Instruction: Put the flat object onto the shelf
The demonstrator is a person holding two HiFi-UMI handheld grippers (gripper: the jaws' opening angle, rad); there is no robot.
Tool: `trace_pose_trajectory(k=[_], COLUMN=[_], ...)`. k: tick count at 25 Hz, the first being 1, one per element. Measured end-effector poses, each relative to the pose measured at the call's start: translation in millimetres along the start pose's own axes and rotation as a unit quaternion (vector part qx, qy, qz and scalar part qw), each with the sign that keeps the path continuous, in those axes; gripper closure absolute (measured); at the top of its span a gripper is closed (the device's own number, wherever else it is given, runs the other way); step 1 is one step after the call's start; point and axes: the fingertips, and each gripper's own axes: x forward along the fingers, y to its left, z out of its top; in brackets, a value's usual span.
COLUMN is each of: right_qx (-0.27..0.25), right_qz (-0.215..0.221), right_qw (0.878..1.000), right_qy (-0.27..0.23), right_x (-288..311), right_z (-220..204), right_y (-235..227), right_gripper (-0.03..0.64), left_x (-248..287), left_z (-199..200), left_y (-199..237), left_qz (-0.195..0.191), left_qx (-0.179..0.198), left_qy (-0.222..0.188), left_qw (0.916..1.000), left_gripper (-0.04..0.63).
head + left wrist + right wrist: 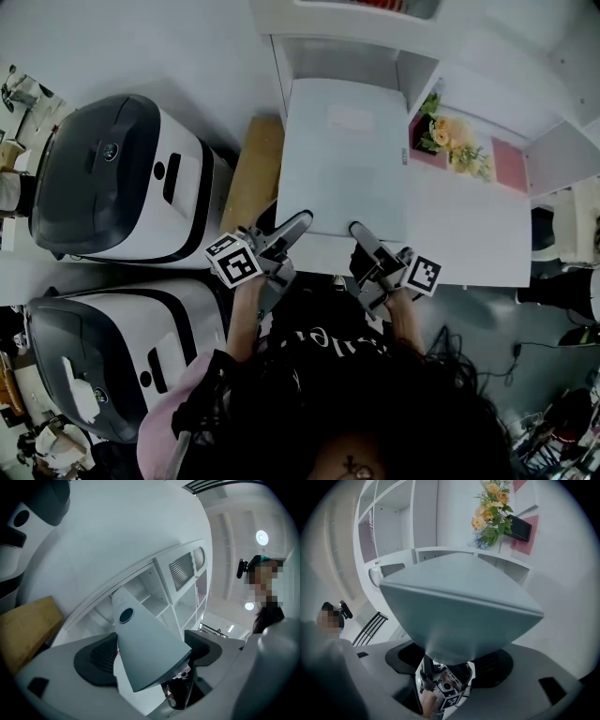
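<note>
A pale grey flat object [345,159], thin and rectangular, is held in the air in front of a white shelf unit [349,36]. Its far edge points toward the shelf's open compartment. My left gripper [289,232] is shut on the near left edge, and my right gripper [364,240] is shut on the near right edge. In the left gripper view the flat object [145,644] runs out between the dark pads [96,658] toward the shelf compartments [159,595]. In the right gripper view the flat object [459,606] fills the middle and hides the gripper's fingertips.
Two big grey-and-white machines [112,178] [103,356] stand at the left. A brown cardboard box [255,169] sits between them and the shelf. A bunch of flowers [450,141] and pink panels [511,164] stand at the right. A person stands farther off [267,588].
</note>
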Motion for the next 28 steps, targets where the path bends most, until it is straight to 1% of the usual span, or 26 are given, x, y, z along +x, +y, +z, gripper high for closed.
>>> trace_pose_trajectory(k=[3, 6, 8, 11, 12, 13, 14, 16, 17, 20, 21, 23, 25, 27, 28], right_qx=[-0.006, -0.013, -0.012, -0.01, -0.01, -0.011, -0.011, -0.008, -0.008, -0.006, -0.006, -0.006, -0.005, -0.004, -0.005], right_qz=[-0.005, -0.01, -0.009, -0.007, -0.009, -0.011, -0.012, -0.013, -0.012, -0.007, -0.006, -0.006, -0.008, -0.008, -0.007], right_qw=[1.0, 1.0, 1.0, 1.0, 1.0, 1.0, 1.0, 1.0, 1.0, 1.0, 1.0, 1.0, 1.0, 1.0, 1.0], right_qy=[-0.009, -0.013, -0.014, -0.012, -0.01, -0.008, -0.007, -0.005, -0.005, -0.009, -0.011, -0.012, -0.012, -0.014, -0.015], right_x=[0, 2, 7, 18, 22, 24, 26, 29, 31, 41, 45, 54, 62, 70, 74], right_z=[15, 31, 40, 48, 50, 52, 55, 63, 67, 82, 87, 98, 108, 118, 123], right_y=[-4, -9, -12, -14, -15, -17, -18, -21, -22, -25, -27, -31, -35, -38, -40], right_gripper=[0.314, 0.314, 0.314, 0.314, 0.314, 0.314, 0.314, 0.314, 0.314, 0.314, 0.314, 0.314, 0.314, 0.314, 0.314], left_x=[12, 26, 34, 42, 43, 43, 42, 40, 41, 46, 48, 52, 61, 72, 79], left_z=[-3, -5, -2, 10, 15, 20, 26, 38, 41, 44, 43, 40, 38, 41, 44], left_y=[4, 10, 15, 21, 23, 25, 25, 24, 24, 25, 25, 25, 26, 26, 26], left_qz=[0.007, 0.006, 0.004, 0.01, 0.013, 0.015, 0.019, 0.035, 0.04, 0.038, 0.041, 0.05, 0.062, 0.074, 0.08], left_qx=[-0.005, 0.003, 0.006, -0.001, 0.007, 0.029, 0.064, 0.145, 0.175, 0.23, 0.248, 0.294, 0.343, 0.387, 0.405], left_qy=[0.009, 0.025, 0.021, 0.008, 0.004, -0.003, -0.012, -0.017, -0.009, 0.03, 0.043, 0.07, 0.092, 0.1, 0.096], left_qw=[0.9999, 0.9997, 0.9998, 0.9999, 0.9999, 0.9995, 0.9977, 0.9887, 0.9836, 0.9719, 0.9669, 0.9521, 0.9328, 0.9136, 0.9057], left_gripper=[0.15, 0.15, 0.149, 0.149, 0.15, 0.15, 0.15, 0.15, 0.15, 0.15, 0.15, 0.15, 0.15, 0.15, 0.15])
